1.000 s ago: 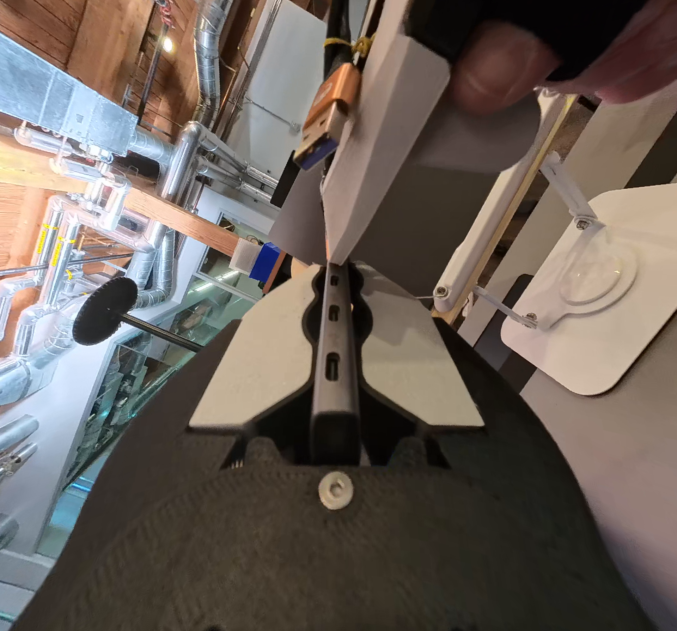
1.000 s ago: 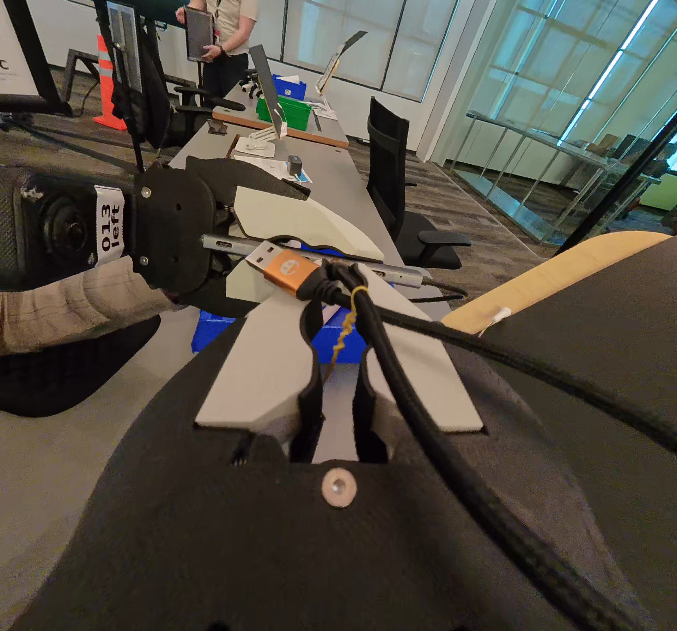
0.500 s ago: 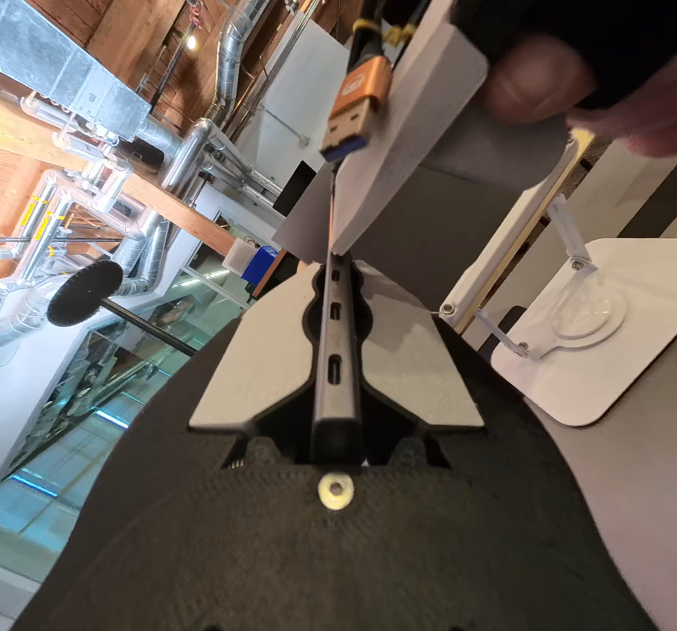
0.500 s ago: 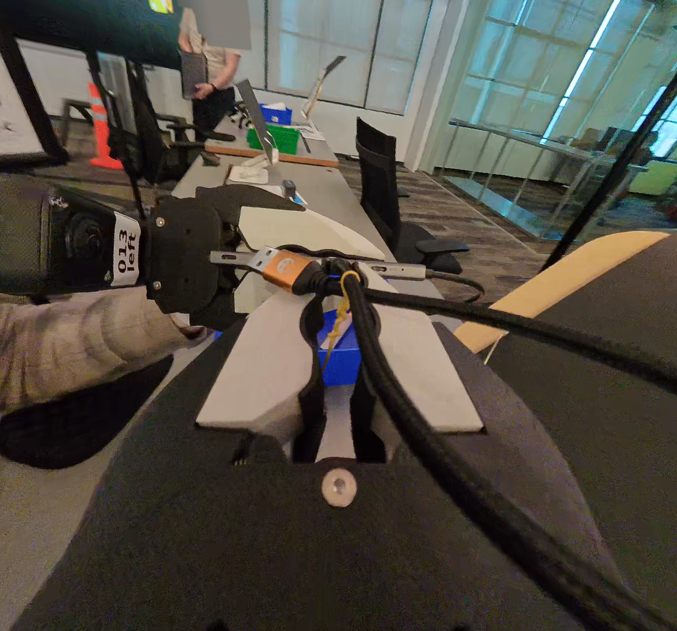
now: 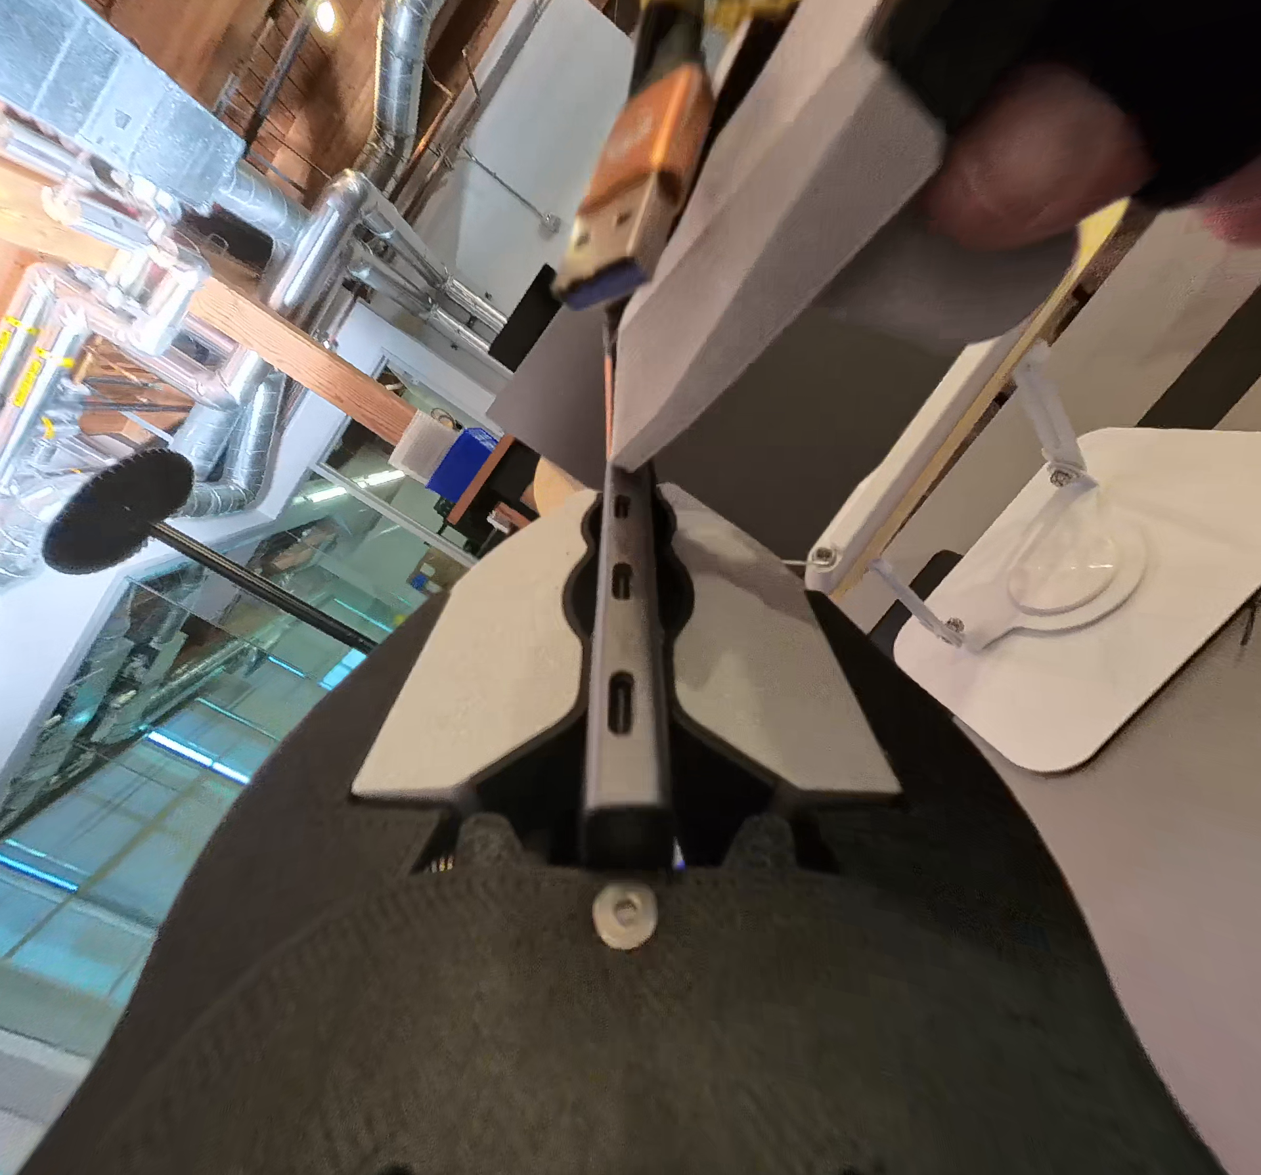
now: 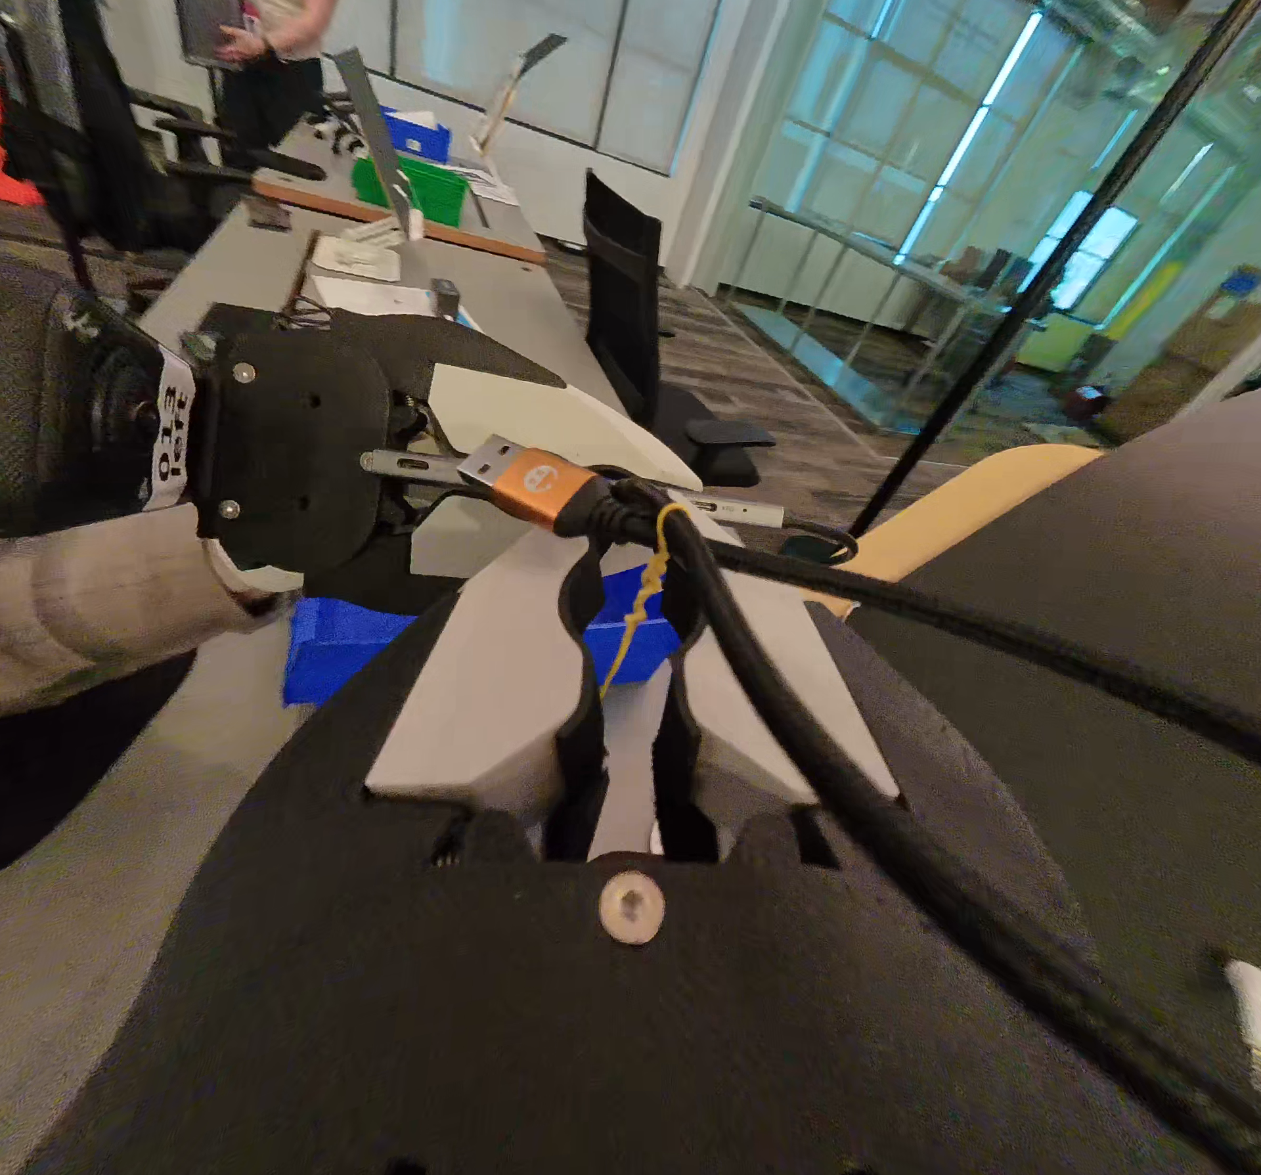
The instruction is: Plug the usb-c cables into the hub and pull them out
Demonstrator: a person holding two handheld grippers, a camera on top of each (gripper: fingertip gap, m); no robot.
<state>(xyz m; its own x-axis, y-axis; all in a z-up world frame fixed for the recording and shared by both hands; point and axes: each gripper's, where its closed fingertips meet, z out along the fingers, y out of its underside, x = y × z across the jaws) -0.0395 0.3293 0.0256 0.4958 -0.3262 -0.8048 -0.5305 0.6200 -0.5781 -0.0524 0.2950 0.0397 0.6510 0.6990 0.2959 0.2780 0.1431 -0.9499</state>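
Between my left gripper (image 5: 624, 596), fingers clamping the hub (image 5: 624, 685) edge-up, and my right gripper (image 6: 631, 569), pinching the cable (image 6: 750, 685), the orange plug (image 5: 641, 187) is hovering; misalignment risks scraping ports.

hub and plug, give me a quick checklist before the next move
1. Hub clamped in left gripper: ok, jaws shut on its sides.
2. Cable held by right gripper: ok, pinched just behind the plug.
3. Plug inserted: not ok, it is free in the air beside the hub.
4. Plug fits ports facing the left camera: not ok, wide flat plug, small oval slots.
5. Matching port elsewhere on hub: cannot tell.
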